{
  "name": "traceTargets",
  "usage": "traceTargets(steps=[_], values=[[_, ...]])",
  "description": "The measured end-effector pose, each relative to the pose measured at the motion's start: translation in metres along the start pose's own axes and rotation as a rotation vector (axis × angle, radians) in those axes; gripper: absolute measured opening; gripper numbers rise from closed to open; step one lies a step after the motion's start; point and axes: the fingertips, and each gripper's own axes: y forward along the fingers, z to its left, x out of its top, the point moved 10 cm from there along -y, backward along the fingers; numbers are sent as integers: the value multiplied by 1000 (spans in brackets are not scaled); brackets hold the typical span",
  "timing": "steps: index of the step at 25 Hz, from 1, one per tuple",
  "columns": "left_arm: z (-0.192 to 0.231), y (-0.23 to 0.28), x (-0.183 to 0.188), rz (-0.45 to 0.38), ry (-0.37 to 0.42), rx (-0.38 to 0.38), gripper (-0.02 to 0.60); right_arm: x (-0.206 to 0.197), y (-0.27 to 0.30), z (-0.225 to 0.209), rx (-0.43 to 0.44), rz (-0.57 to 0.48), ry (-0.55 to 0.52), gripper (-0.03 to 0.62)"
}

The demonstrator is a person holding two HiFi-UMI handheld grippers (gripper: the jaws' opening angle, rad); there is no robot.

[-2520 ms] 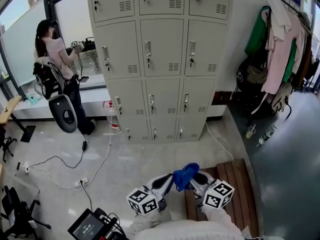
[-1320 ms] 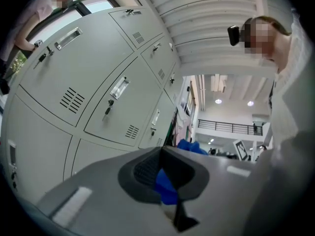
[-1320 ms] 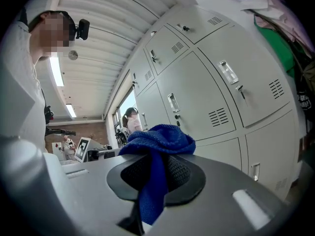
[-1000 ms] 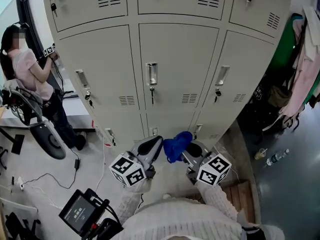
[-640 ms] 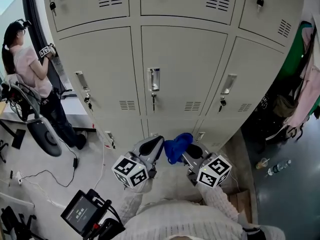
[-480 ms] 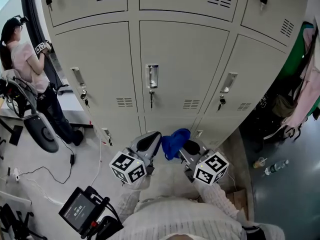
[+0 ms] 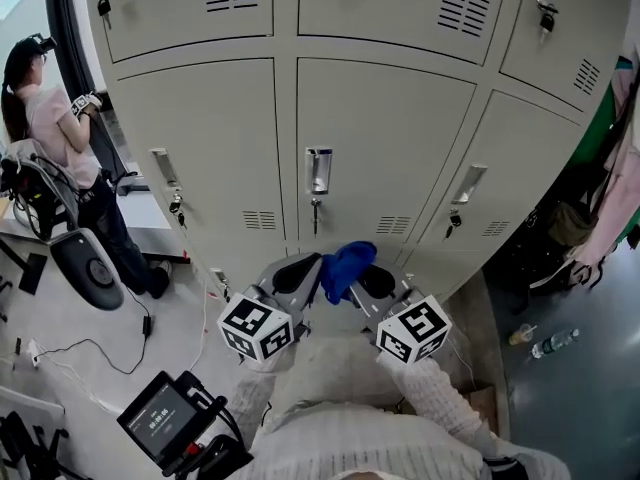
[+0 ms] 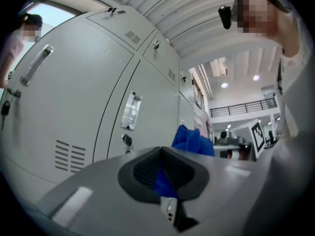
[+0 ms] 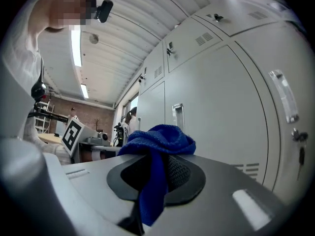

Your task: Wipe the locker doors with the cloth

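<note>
A bank of grey locker doors (image 7: 385,138) fills the upper head view, each door with a chrome handle (image 7: 319,169) and a key below it. A bunched blue cloth (image 7: 345,265) hangs just in front of the lower middle door. My left gripper (image 7: 303,270) and right gripper (image 7: 363,278) stand side by side, both shut on it. In the left gripper view the cloth (image 8: 164,182) is pinched between the dark pads of the left gripper (image 8: 162,173), with the doors (image 8: 83,112) close at the left. In the right gripper view the cloth (image 9: 158,140) drapes over the shut right gripper (image 9: 153,178).
A person (image 7: 62,118) stands at the far left by a window, holding other grippers. A device with a screen (image 7: 165,420) and cables (image 7: 110,353) lie on the floor at lower left. Clothes (image 7: 615,138) hang at the right, with bottles (image 7: 548,343) on the floor below.
The lockers have come much closer since 2.5 s ago. Both grippers have risen slightly with the cloth toward the middle door's lower edge, still shut on it.
</note>
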Motion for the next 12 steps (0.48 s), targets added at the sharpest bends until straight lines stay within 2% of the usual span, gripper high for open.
traceTargets(steps=[5,7,10,12], values=[[24,14,69,-84,158,2,5,71,39,-12,-12,-86,-194,55],[32,20,96,-115,212,10,5,99,56,-20,-27,-136,-237,54],[38,27,133,-121,305,7,5,139,76,-25,-73,-195,-315,55],[39,29,157,-132,378,10,5,168,84,-25,-131,-207,-428,55]])
